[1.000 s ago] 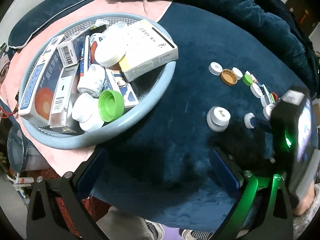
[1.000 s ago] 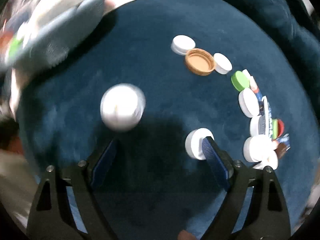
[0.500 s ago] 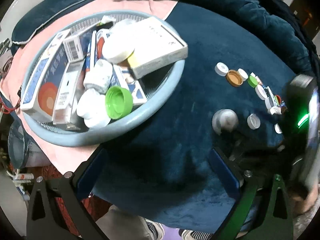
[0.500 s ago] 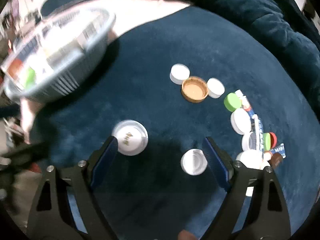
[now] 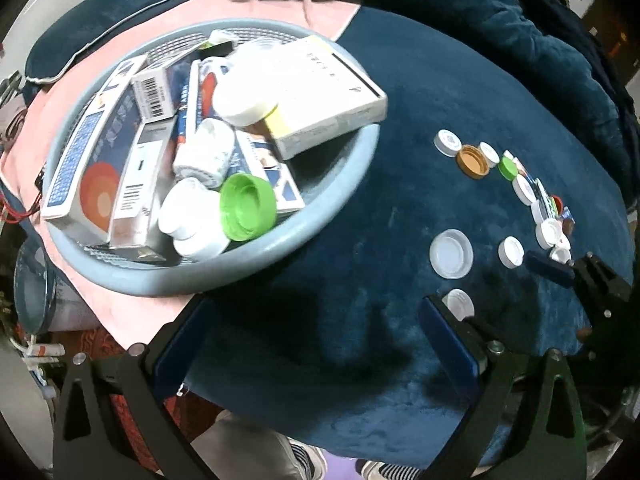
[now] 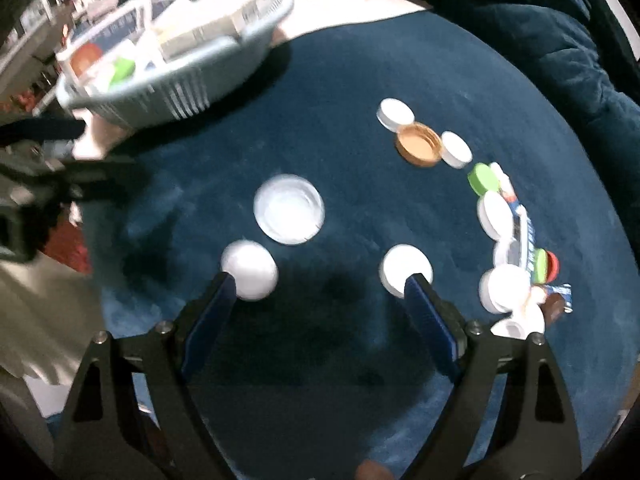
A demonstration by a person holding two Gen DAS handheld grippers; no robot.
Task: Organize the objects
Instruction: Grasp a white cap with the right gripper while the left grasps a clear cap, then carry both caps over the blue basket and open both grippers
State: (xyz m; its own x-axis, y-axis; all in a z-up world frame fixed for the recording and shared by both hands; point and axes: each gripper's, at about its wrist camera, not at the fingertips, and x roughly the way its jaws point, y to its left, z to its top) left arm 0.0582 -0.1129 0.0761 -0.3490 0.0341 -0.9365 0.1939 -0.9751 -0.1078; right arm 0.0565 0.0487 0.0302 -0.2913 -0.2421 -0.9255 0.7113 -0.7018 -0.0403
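Loose bottle caps lie on the dark blue cushion (image 5: 360,240). An upturned large white lid (image 6: 289,209) (image 5: 451,253) sits ahead of my right gripper (image 6: 320,292), which hangs open above the cushion with nothing between its fingers. One white cap (image 6: 250,270) shows beside its left fingertip and another white cap (image 6: 404,272) beside its right one. An arc of caps runs on the right, with a brown cap (image 6: 419,145) and a green cap (image 6: 484,178). My left gripper (image 5: 316,320) is open and empty, just below the basket (image 5: 352,184).
The pale blue basket (image 6: 180,80) holds boxes, white bottles and a green lid (image 5: 248,212); it rests partly on pink cloth (image 5: 132,312). A dark blue blanket (image 5: 500,40) is bunched behind the cushion. A person's trouser leg (image 5: 240,452) shows below the front edge.
The right gripper has drawn back and up from the caps, staying open. Where one white capped piece stood, an upturned white lid and a separate white cap now lie.
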